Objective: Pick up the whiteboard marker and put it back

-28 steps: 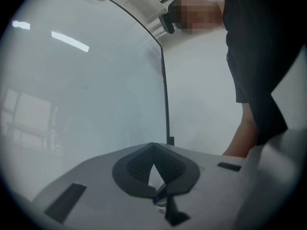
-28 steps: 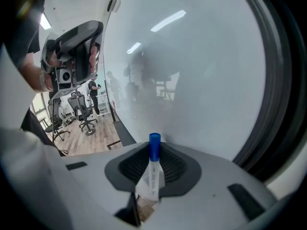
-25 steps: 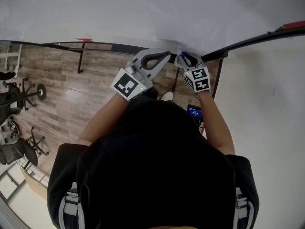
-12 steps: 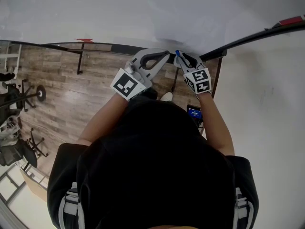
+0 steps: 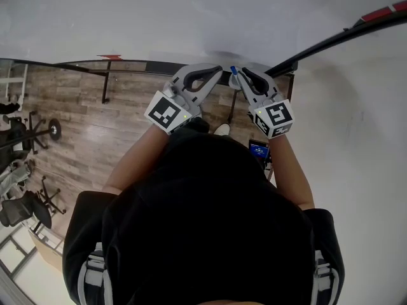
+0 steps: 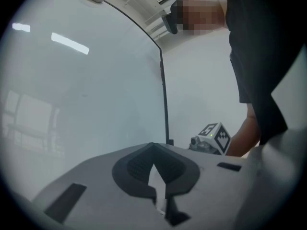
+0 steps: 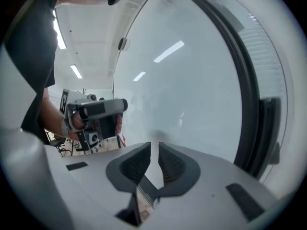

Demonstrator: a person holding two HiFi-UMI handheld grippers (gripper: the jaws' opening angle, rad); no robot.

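The whiteboard marker (image 5: 233, 71) shows as a small blue end sticking out of my right gripper (image 5: 239, 75), which is shut on it just below the whiteboard (image 5: 191, 18). In the right gripper view the marker's labelled body (image 7: 143, 198) lies between the nearly closed pads of the right gripper (image 7: 154, 145). My left gripper (image 5: 220, 70) is shut with nothing in it, its tips close beside the marker's blue end. The left gripper (image 6: 153, 145) faces the board, with the right gripper's marker cube (image 6: 214, 137) just beyond. The hand-held left gripper (image 7: 96, 113) shows in the right gripper view.
The board's black frame (image 5: 331, 40) runs diagonally at the right, with a red piece (image 5: 381, 13) on it. A white wall (image 5: 356, 138) is at the right. Below lie a wooden floor (image 5: 95, 138), office chairs (image 5: 25, 202) at the left, and a blue item (image 5: 259, 149).
My right gripper has swung so that its cube sits lower and further right, and the marker's blue end has shifted left and up toward the left gripper. The left gripper has barely moved.
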